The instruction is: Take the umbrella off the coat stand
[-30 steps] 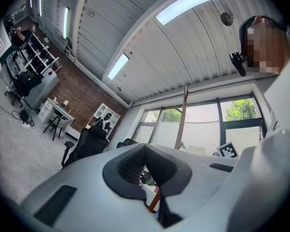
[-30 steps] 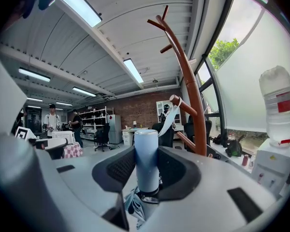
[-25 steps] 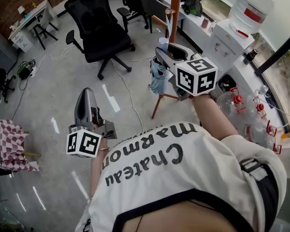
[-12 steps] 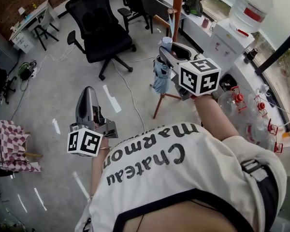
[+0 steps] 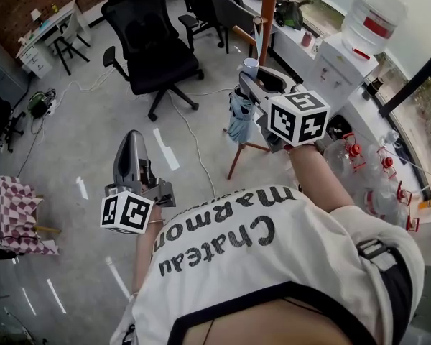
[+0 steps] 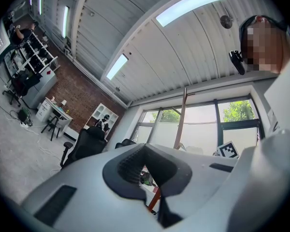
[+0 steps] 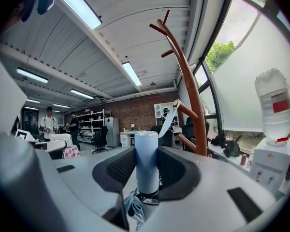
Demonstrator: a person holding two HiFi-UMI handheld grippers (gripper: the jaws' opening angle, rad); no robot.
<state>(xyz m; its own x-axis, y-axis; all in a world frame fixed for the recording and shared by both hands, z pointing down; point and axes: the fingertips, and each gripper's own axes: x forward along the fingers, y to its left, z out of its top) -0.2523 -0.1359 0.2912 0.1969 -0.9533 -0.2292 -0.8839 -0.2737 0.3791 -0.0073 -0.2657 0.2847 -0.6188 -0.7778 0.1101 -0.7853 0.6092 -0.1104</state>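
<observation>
White shirt (image 5: 273, 272) reads "Chateau Marmon". Right gripper (image 7: 146, 175) pinches the pale-blue umbrella (image 7: 146, 151) handle, upright beside the stand (image 7: 189, 93). Left gripper (image 6: 151, 180) pressed together, empty.

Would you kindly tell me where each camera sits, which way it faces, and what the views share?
Head view: on the person's head, looking steeply down at the office floor; shows the shirt, the left gripper and the right gripper.
Left gripper view: on the left gripper, facing slightly upward at windows and ceiling; its jaws are together, empty.
Right gripper view: on the right gripper, roughly level, facing the coat stand; its jaws clamp the umbrella by its handle.
Shared: the coat stand appears in all three.
</observation>
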